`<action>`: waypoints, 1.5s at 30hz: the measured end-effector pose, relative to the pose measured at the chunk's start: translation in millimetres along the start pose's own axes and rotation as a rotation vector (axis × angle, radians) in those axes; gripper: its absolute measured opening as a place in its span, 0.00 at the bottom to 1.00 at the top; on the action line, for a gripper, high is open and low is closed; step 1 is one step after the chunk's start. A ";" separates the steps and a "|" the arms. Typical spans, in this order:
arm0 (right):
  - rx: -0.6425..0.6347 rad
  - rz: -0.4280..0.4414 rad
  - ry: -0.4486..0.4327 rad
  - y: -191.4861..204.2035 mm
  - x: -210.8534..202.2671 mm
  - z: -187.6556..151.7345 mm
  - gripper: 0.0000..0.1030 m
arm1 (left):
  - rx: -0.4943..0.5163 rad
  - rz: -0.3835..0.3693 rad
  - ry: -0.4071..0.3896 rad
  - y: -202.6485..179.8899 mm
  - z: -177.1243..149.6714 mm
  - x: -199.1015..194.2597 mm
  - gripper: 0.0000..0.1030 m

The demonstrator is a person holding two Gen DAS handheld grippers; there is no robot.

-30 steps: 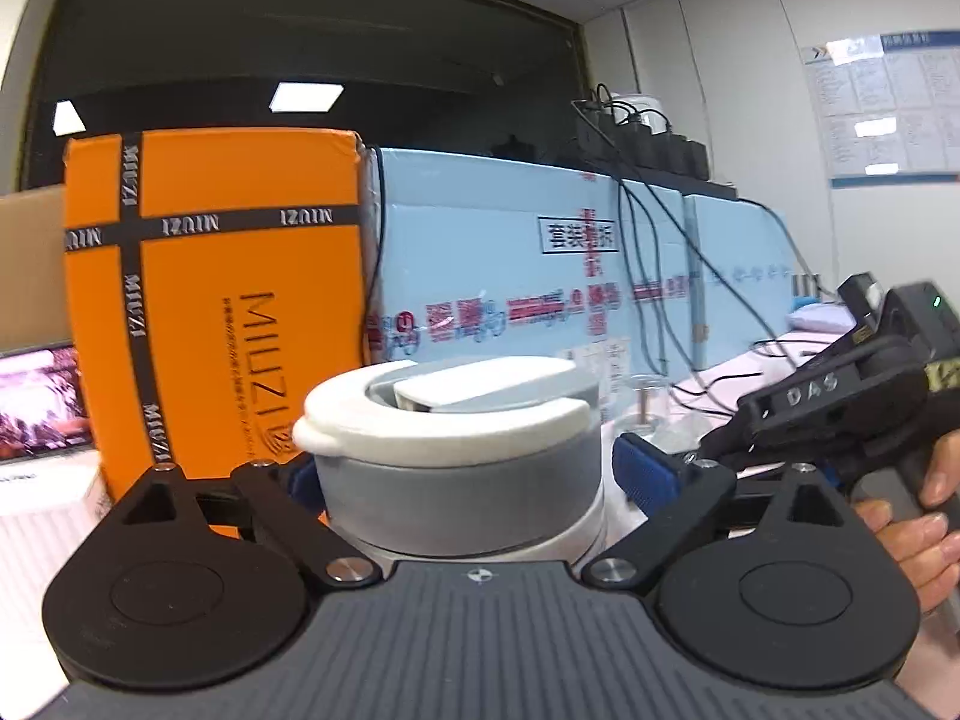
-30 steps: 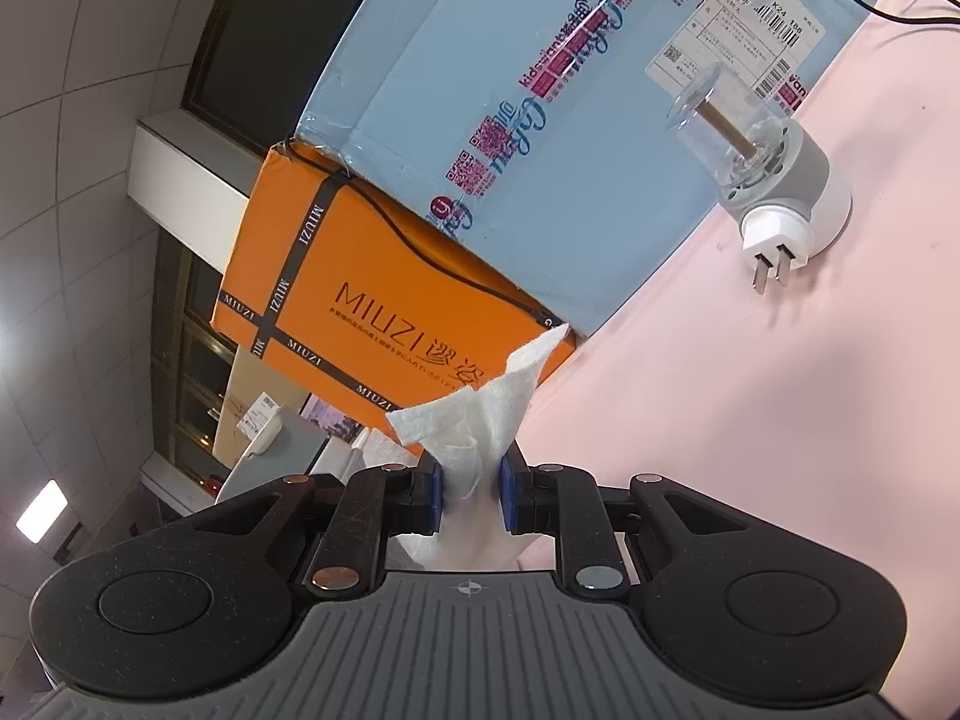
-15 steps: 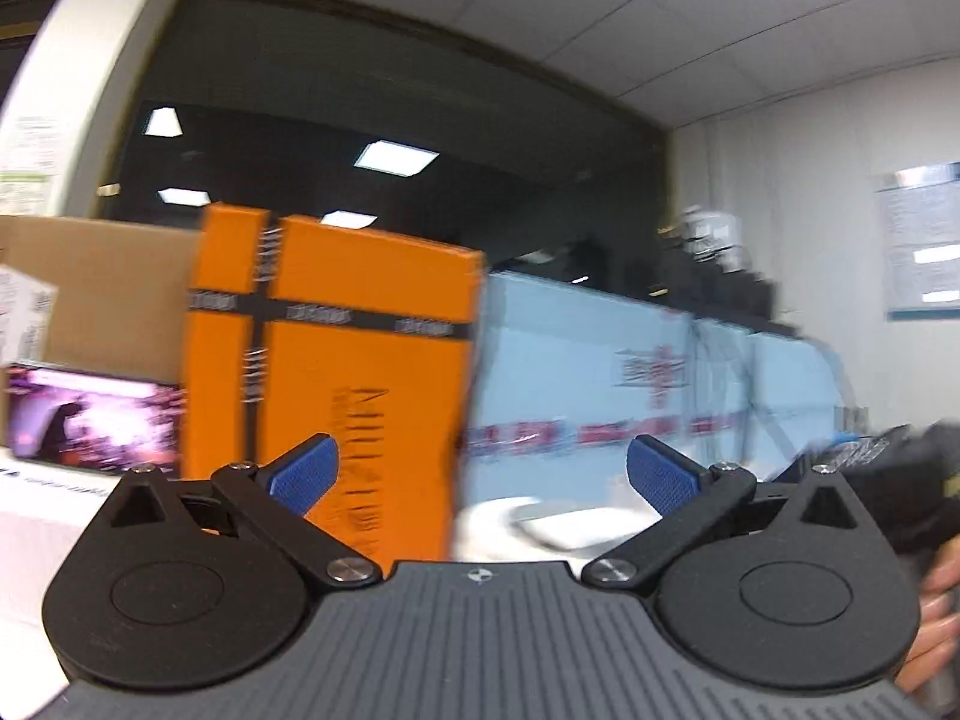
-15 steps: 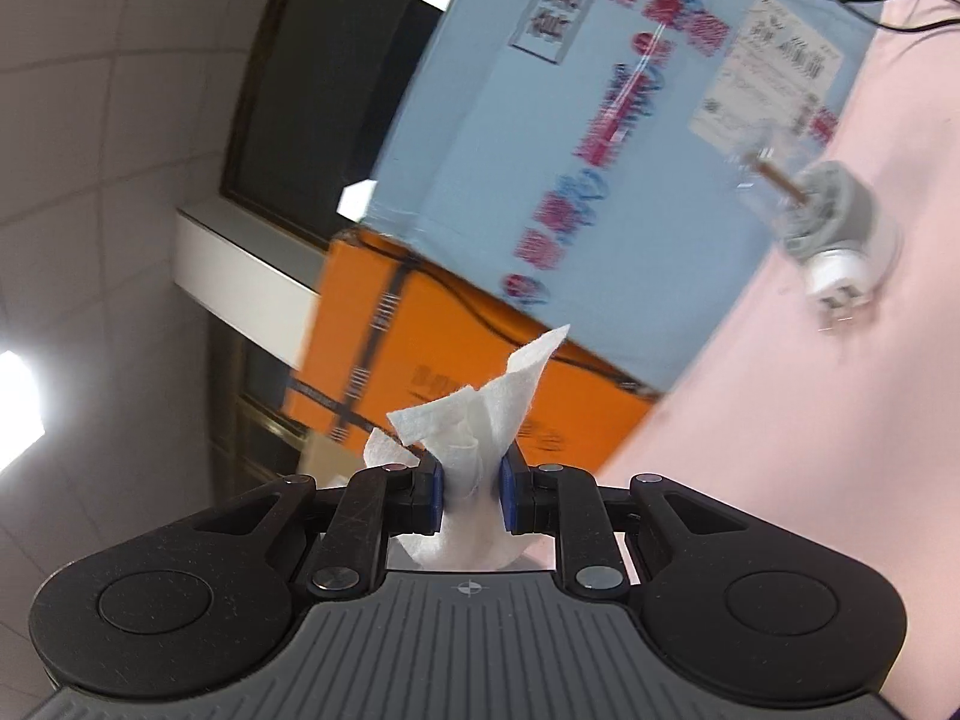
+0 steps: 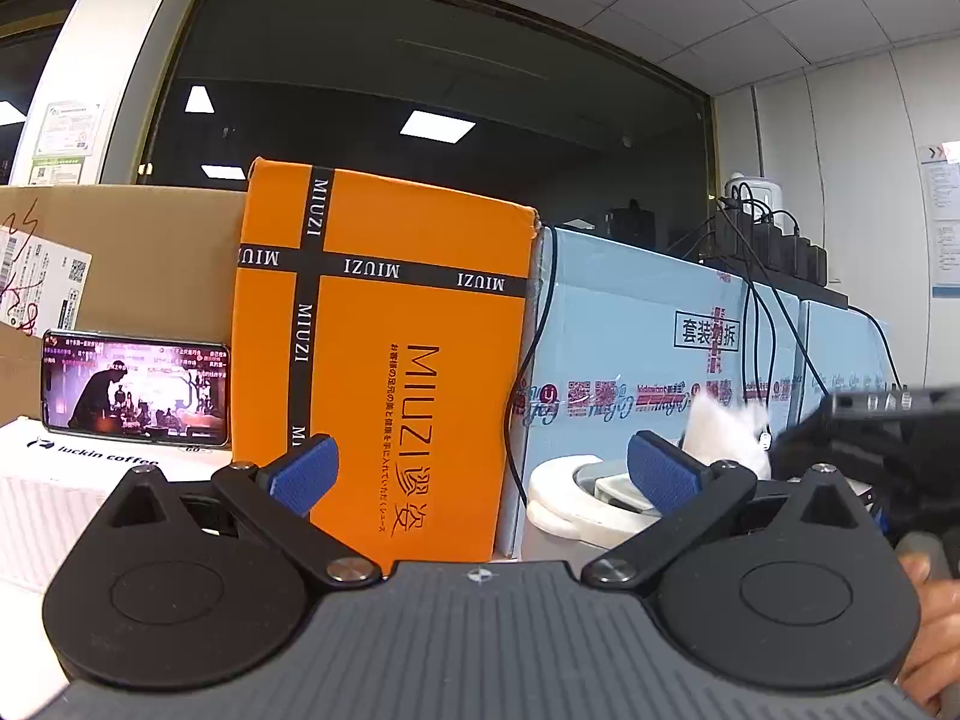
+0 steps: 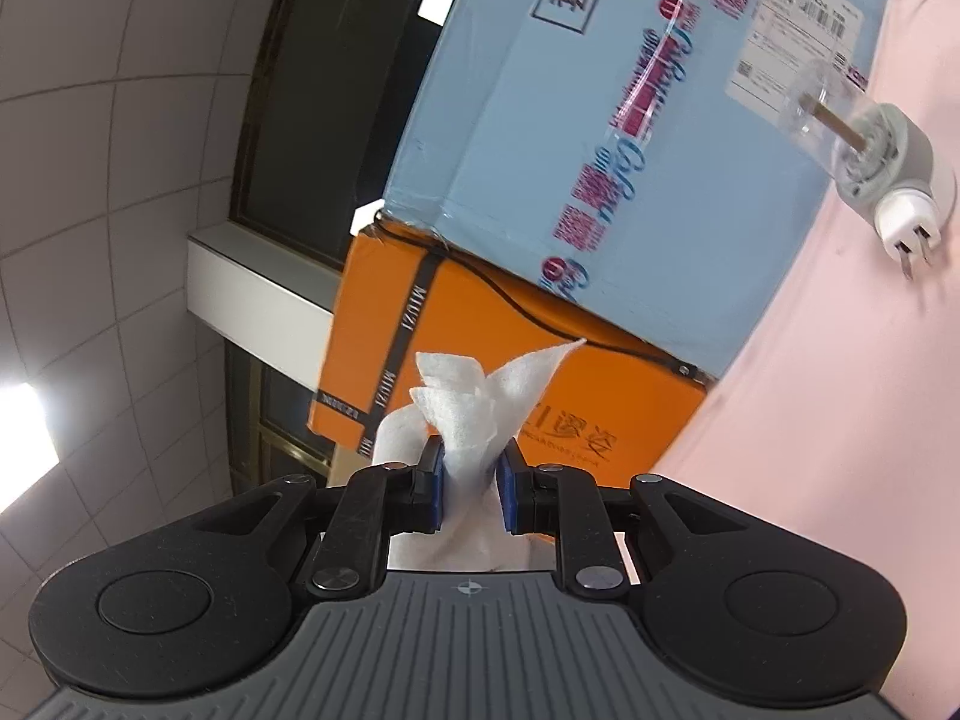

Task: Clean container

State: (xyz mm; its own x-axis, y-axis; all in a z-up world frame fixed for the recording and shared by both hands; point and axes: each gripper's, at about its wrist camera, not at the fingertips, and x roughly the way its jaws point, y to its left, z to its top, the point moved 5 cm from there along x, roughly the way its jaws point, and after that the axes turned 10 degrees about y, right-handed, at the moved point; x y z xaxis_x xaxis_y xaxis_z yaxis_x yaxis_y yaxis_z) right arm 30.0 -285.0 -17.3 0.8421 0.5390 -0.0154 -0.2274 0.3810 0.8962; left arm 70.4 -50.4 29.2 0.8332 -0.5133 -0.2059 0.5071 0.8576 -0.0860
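Left gripper (image 5: 483,471): jaws spread wide, blue pads (image 5: 303,473) far apart, nothing between them. Container (image 5: 573,504), white rim over grey body, sits at about 3 o'clock from the left gripper's centre, partly hidden behind its right pad; it lies outside the jaws.

Right gripper (image 6: 471,483): jaws nearly closed, pinching a crumpled white tissue (image 6: 480,402) whose corners fan out past the pads. In the left view the tissue (image 5: 723,426) shows just above the container, at about 2 o'clock.

Farther: orange box (image 5: 384,360) at 12 o'clock, phone (image 5: 135,387) with lit screen at 10 o'clock, blue box (image 5: 666,324) behind the container. Right view: white plug adapter (image 6: 882,180) lies on the pink table (image 6: 840,420) at 2 o'clock
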 end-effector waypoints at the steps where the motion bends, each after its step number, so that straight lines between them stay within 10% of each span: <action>1: -0.011 -0.019 0.007 -2.0 1.1 -1.9 0.17 | -0.004 0.000 0.000 0.2 -0.2 0.0 1.00; 14: -0.172 -0.221 0.066 -13.6 5.9 -25.4 0.17 | -0.007 0.007 -0.006 -3.4 -1.9 -0.7 1.00; 21: -0.048 -0.267 0.140 -39.5 8.9 -30.5 0.17 | -0.011 0.007 -0.006 -3.6 -2.2 -0.3 1.00; 36: 0.203 0.082 0.129 -33.1 -12.3 -20.4 0.17 | -0.014 0.017 -0.010 -3.6 -3.1 -1.5 1.00; 45: -0.012 -0.092 0.116 -18.6 -15.4 -25.0 0.17 | -0.018 0.020 -0.011 -3.1 -3.2 -1.8 1.00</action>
State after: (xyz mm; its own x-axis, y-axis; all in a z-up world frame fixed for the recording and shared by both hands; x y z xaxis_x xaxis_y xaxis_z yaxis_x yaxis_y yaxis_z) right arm 9.1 -281.6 -44.8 0.7977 0.5842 -0.1493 -0.1580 0.4414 0.8833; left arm 66.6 -52.1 26.8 0.8454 -0.4967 -0.1965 0.4866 0.8679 -0.0999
